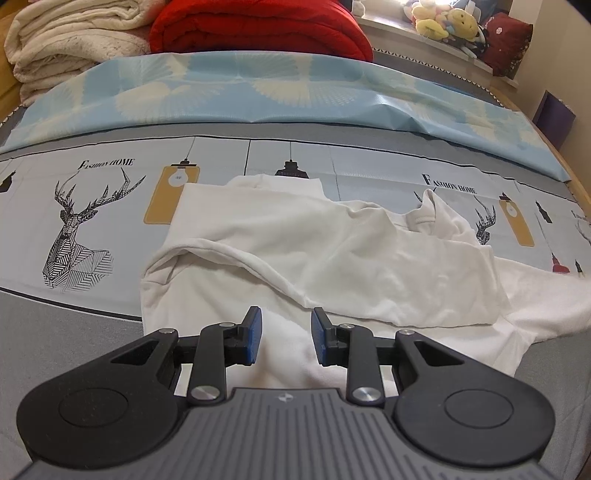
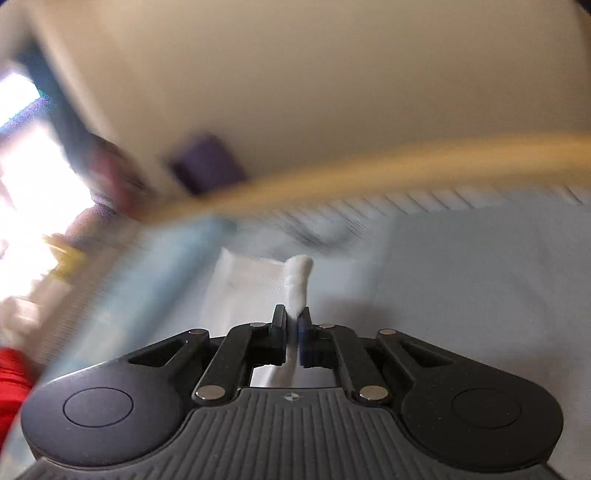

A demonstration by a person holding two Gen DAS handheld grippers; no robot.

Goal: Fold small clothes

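A white garment [image 1: 295, 251] lies rumpled on the printed bed cover [image 1: 74, 229], with one layer folded diagonally over another. My left gripper [image 1: 287, 332] points down at its near edge. A thick bunch of the white fabric fills the gap between the blue pads [image 1: 255, 332], which press on it from both sides. The right wrist view is badly blurred. In it my right gripper [image 2: 294, 317] is shut on a narrow strip of white cloth [image 2: 297, 280] that sticks out past the fingertips, above a flat white patch of cloth [image 2: 243, 288] on the bed.
A red quilt [image 1: 258, 26] and a cream blanket [image 1: 66, 44] are stacked at the far side, behind a light blue patterned sheet [image 1: 258, 88]. Plush toys [image 1: 443, 22] sit on a ledge at the far right. A purple box [image 1: 554, 118] stands by the bed's wooden edge [image 2: 369, 166].
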